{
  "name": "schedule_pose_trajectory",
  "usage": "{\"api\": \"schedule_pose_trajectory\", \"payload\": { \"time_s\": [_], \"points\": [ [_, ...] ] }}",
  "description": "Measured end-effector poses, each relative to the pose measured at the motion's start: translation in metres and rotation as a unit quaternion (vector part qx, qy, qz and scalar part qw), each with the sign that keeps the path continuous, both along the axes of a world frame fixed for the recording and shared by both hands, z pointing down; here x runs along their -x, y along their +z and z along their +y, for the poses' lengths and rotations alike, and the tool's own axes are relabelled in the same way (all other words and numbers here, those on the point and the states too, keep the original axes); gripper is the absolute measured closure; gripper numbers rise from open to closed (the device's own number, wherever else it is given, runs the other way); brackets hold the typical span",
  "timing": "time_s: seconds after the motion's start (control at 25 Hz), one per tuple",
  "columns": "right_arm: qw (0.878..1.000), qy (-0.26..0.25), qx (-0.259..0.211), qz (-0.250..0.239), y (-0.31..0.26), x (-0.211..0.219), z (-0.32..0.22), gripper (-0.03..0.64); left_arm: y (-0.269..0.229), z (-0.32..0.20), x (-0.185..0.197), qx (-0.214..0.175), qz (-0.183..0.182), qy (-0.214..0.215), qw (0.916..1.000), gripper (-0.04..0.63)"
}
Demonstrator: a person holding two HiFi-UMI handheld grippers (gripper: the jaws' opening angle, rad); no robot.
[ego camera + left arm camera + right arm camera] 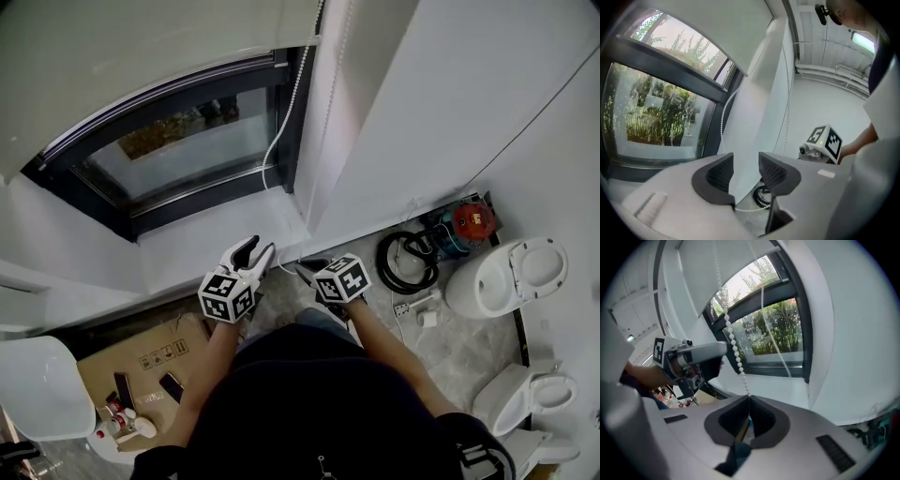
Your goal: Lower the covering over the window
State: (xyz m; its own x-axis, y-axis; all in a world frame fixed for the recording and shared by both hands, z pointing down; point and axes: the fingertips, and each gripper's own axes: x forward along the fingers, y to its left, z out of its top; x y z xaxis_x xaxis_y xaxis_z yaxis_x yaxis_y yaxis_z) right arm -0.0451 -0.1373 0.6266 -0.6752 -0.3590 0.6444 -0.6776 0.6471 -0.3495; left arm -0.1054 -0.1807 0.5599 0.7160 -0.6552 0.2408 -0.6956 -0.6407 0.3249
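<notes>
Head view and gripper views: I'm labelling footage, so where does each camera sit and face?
Head view: on the head, looking steeply down at the window; forearms, left gripper and right gripper show.
Left gripper view: on that gripper, facing the window past open jaws; right gripper at right.
Right gripper view: on that gripper, facing up at the window; jaws shut on the bead cord.
Shared: both gripper views show window and cord.

Toilet (511,275): white, lid raised, standing on the grey floor (455,342) at the right.
Second toilet (527,397): white, near the bottom right corner.
Hose (405,261): black, coiled, just left of the first toilet.
Red machine (472,221): beside the hose, against the wall.
Cardboard box (141,361): brown, lower left.
Bottles (120,422): small cluster beside the box.
Plants (656,122): green and leafy, outdoors.
</notes>
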Motion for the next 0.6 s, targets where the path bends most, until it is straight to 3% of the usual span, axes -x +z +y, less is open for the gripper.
{"api": "schedule_pose_trajectory", "payload": {
  "time_s": [0.4,0.6],
  "points": [
    [1.000,-0.010,0.000,0.004,0.000,0.006,0.001,0.603,-0.068,-0.010,-0.013,-0.071,0.037,0.017,0.9967,0.443],
    [1.000,-0.012,0.000,0.006,0.001,0.007,0.001,0.603,-0.108,-0.011,-0.030,-0.102,0.070,0.050,0.9911,0.443]
  ]
}}
